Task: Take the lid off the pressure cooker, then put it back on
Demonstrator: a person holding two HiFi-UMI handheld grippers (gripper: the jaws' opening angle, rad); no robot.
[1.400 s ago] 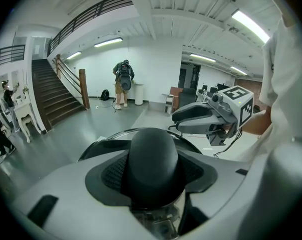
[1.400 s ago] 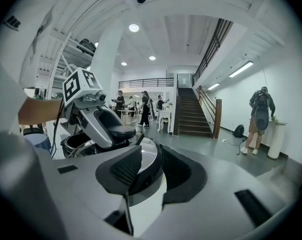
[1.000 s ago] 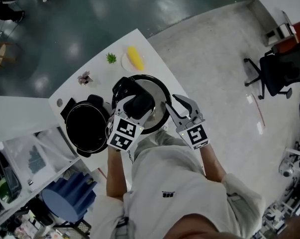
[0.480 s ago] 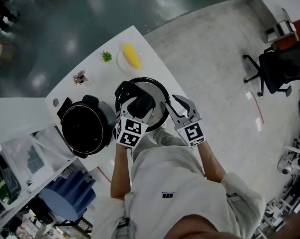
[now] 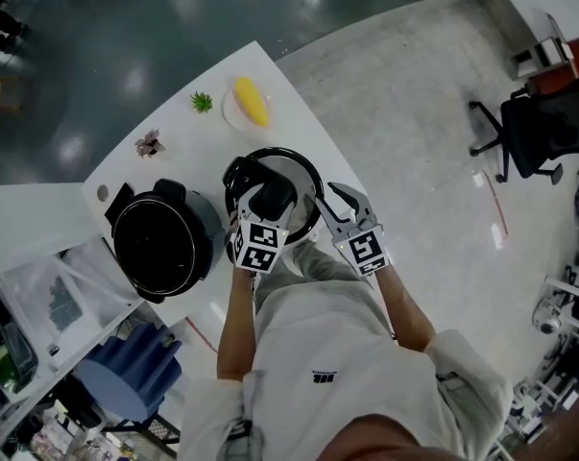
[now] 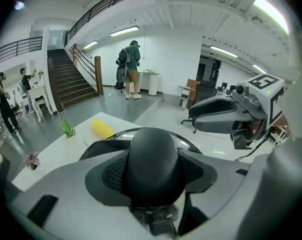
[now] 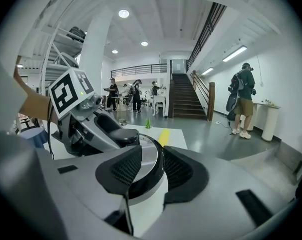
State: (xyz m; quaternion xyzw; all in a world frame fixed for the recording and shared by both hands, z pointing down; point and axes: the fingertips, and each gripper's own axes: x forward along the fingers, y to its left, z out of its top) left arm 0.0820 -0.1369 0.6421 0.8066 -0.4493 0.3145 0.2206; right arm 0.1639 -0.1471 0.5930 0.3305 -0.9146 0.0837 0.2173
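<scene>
The pressure cooker lid [image 5: 295, 172], silver with a black rim, is over the near right end of the white table [image 5: 179, 157]. My left gripper [image 5: 270, 198] is shut on its black knob [image 6: 153, 156], with a pad on each side. My right gripper [image 5: 333, 206] is shut on the lid's right rim [image 7: 149, 160], which runs between its two ribbed pads. The open black cooker pot [image 5: 159, 248] stands to the left of the lid, apart from it. Whether the lid rests on the table is hidden by the grippers.
A yellow cob on a small plate [image 5: 251, 104], a little green plant [image 5: 202, 102] and a dried flower [image 5: 150, 143] sit at the table's far end. Cluttered shelves [image 5: 39, 353] lie at lower left, and an office chair [image 5: 534, 133] stands at right. People stand by the stairs.
Both grippers have sunk together with the lid towards the table. The cooker pot has stayed where it was.
</scene>
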